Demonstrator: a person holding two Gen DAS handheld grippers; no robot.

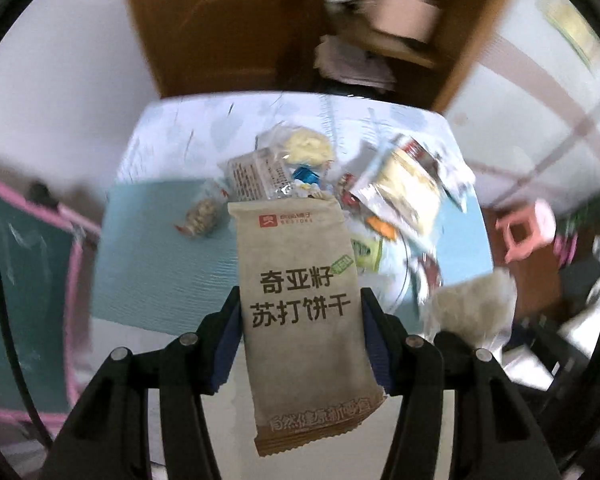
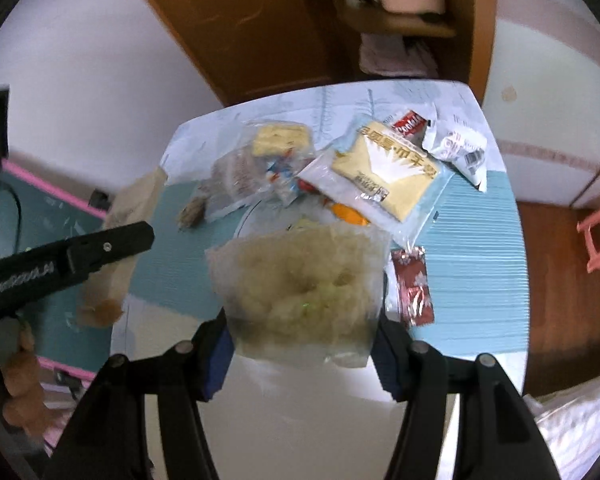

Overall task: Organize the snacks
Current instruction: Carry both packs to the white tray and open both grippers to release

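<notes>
Snacks lifted in both tongs

I am gripping a flat, matte kraft-paper cracker packet between the left tongs, pinching its edges so it is hanging lengthwise above the table. The right tongs are clamping a crinkly clear bag of pale puffy snack. Ahead of both tongs, glossy loose wrappers are lying heaped, probably awaiting sorting.

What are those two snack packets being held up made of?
The tan cracker packet with black Chinese lettering in the left hand-held gripper looks like matte, paper-look film: dull, no glare, crimped ends. The clear packet of pale fluffy snack in the right hand-held gripper seems thin transparent plastic; its contents show through.
</notes>
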